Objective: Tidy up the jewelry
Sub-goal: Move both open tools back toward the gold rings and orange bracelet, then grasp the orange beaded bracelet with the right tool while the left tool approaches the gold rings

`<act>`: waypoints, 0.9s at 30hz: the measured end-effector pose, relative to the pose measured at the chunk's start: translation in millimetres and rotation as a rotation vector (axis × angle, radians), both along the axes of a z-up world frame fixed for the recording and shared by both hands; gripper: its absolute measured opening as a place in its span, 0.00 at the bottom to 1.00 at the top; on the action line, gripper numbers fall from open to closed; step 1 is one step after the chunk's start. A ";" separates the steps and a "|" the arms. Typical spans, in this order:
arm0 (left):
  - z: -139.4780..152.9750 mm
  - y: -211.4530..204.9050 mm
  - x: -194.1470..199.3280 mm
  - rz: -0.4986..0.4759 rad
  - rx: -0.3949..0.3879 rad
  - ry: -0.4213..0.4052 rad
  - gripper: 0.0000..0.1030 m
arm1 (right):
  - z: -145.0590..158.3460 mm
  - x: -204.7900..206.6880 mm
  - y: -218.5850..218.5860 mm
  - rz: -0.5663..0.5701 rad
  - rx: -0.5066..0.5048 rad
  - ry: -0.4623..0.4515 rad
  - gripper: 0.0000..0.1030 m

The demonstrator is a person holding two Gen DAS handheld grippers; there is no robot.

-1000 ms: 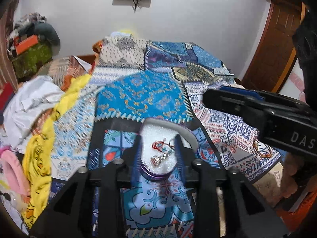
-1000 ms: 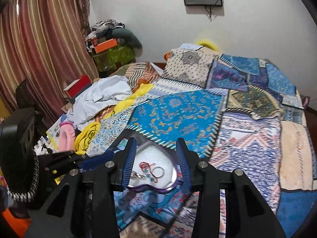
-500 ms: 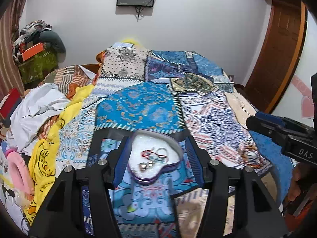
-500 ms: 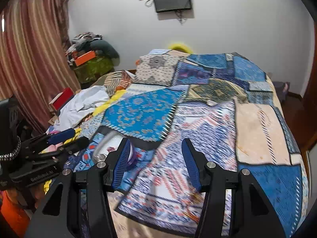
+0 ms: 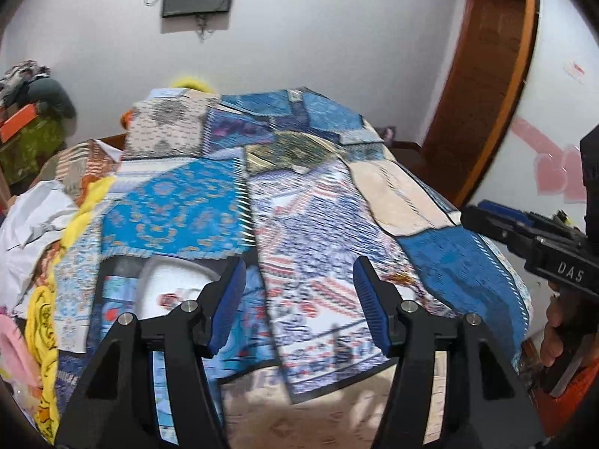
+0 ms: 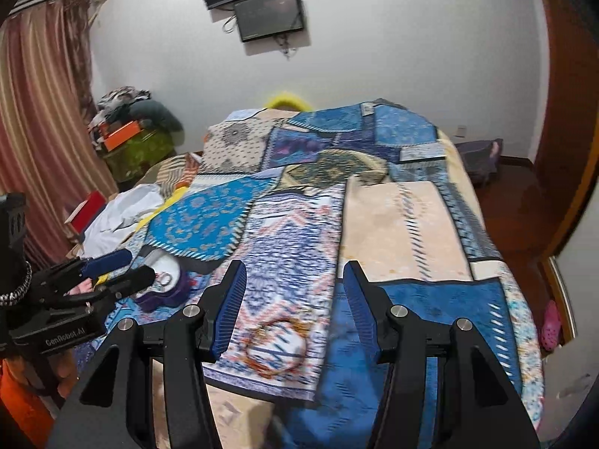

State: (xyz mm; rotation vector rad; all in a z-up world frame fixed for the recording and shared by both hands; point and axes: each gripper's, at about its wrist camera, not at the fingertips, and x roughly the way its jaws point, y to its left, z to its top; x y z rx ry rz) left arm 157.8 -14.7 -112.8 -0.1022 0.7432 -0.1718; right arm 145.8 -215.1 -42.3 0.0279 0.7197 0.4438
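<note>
A purple heart-shaped tray [image 5: 164, 280] with a white lining lies on the patchwork bedspread [image 5: 307, 224], holding red and silver jewelry. It sits left of my left gripper [image 5: 297, 299], whose jaws are opening with only bedspread between them. In the right wrist view the tray [image 6: 164, 288] lies far left, with the left gripper [image 6: 138, 265] just over it. An orange beaded loop [image 6: 273, 348] rests on the bedspread [image 6: 404, 217] below and between the fingers of my right gripper [image 6: 295, 299], which is open and holds nothing. The same loop [image 5: 400, 278] is blurred in the left wrist view, and the right gripper [image 5: 475, 209] shows at the right edge.
White and yellow clothes [image 5: 41, 224] are heaped along the bed's left side. A green box with an orange case [image 6: 127, 142] stands by the striped curtain [image 6: 33, 119]. A wooden door [image 5: 483, 86] is on the right, a screen [image 6: 267, 15] on the wall.
Both views have swung right across the bed. The heart tray, once between each gripper's fingers, now lies off to the left. Both pairs of jaws stand wider apart.
</note>
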 end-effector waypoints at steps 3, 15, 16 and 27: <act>-6.7 -13.8 3.3 -0.027 0.011 0.017 0.57 | -2.9 0.6 -14.6 -0.025 0.003 0.006 0.48; -48.4 -42.1 12.3 -0.119 0.010 0.120 0.46 | -49.4 -0.7 -20.4 0.017 -0.052 0.103 0.48; -50.6 -44.0 14.4 -0.127 0.012 0.127 0.44 | -53.1 -0.9 -19.3 0.024 -0.056 0.110 0.48; -67.3 -53.1 19.6 -0.233 -0.028 0.197 0.27 | -66.6 5.6 -11.7 0.040 -0.077 0.112 0.48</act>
